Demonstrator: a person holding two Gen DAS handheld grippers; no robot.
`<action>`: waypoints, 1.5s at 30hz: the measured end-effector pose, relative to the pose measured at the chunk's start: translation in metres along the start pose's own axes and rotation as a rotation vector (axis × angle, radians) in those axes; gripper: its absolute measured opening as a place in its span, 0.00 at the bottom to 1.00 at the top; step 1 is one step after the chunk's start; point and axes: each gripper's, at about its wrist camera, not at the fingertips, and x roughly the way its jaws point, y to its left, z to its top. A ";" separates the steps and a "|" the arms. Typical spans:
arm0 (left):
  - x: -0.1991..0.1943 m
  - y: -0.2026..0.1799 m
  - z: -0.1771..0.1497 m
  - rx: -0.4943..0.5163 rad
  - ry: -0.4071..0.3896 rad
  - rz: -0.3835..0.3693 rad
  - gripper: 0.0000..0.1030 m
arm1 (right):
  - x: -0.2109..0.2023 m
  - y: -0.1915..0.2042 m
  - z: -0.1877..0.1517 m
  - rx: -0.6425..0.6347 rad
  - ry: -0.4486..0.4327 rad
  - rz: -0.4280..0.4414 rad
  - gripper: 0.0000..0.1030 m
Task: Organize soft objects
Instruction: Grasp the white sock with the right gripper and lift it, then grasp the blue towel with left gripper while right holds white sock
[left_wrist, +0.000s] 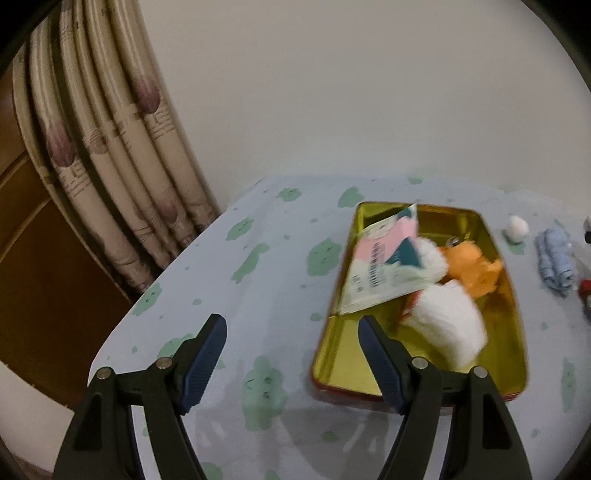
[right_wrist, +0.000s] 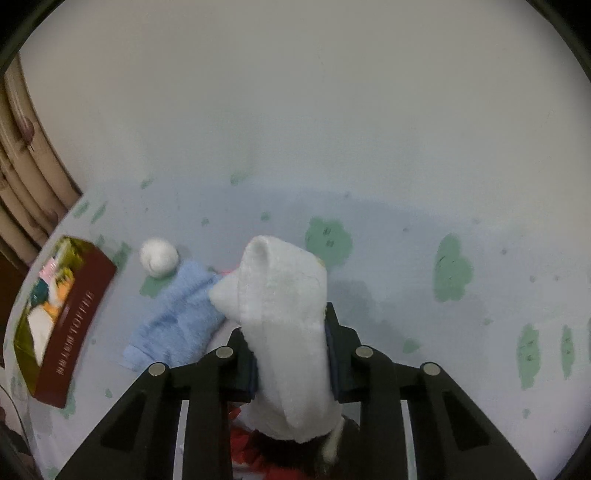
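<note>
A gold-lined tin box (left_wrist: 334, 354) with dark red outer walls sits on the table; it also shows at the left of the right wrist view (right_wrist: 79, 314). Inside lie a white plush (left_wrist: 448, 326), an orange plush (left_wrist: 472, 271) and a printed packet (left_wrist: 380, 269). My left gripper (left_wrist: 291, 343) is open and empty, at the box's near left corner. My right gripper (right_wrist: 290, 332) is shut on a white plush toy (right_wrist: 284, 306), held above the table. A blue cloth (right_wrist: 181, 321) and a white ball (right_wrist: 159, 256) lie just left of it.
The table has a pale blue cover (left_wrist: 266, 280) with green blotches. A curtain (left_wrist: 110, 155) hangs past the table's far left corner, and a wall stands behind. The blue cloth (left_wrist: 554, 262) and white ball (left_wrist: 517, 229) lie right of the box. Something red (right_wrist: 243, 443) shows under my right gripper.
</note>
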 end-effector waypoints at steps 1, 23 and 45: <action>-0.002 -0.002 0.003 0.000 0.002 -0.022 0.74 | -0.008 0.000 0.001 0.002 -0.018 0.001 0.25; -0.026 -0.203 0.046 0.278 0.037 -0.474 0.74 | -0.087 -0.037 -0.135 0.136 -0.103 -0.296 0.25; 0.071 -0.334 0.073 0.291 0.288 -0.599 0.74 | -0.052 -0.059 -0.162 0.243 -0.032 -0.293 0.31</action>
